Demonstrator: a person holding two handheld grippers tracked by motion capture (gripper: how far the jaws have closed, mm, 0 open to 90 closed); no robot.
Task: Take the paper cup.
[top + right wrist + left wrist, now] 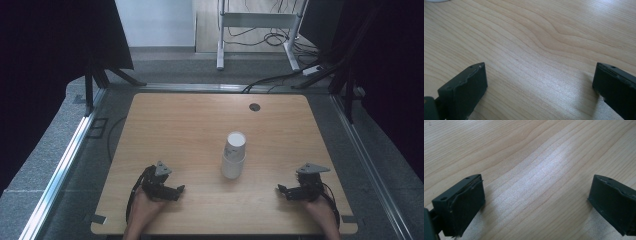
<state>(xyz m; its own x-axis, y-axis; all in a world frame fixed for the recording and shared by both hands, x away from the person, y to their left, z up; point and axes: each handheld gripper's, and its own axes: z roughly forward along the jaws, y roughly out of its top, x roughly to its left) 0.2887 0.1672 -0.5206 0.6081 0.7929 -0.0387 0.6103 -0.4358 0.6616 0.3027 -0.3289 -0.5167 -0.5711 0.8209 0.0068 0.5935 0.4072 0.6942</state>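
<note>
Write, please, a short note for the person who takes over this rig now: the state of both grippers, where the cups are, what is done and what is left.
Left gripper: open, nothing between its fingers, low over the light wooden table near its front left.
Right gripper: open, nothing held, low over the table near its front right.
Stack of white paper cups: upright at the table's middle, between the two grippers and apart from both. It looks like a nested stack; how many cups I cannot tell.
Done: nothing visible; the stack is untouched.
Left: probably to reach for the stack and handle the cups.
</note>
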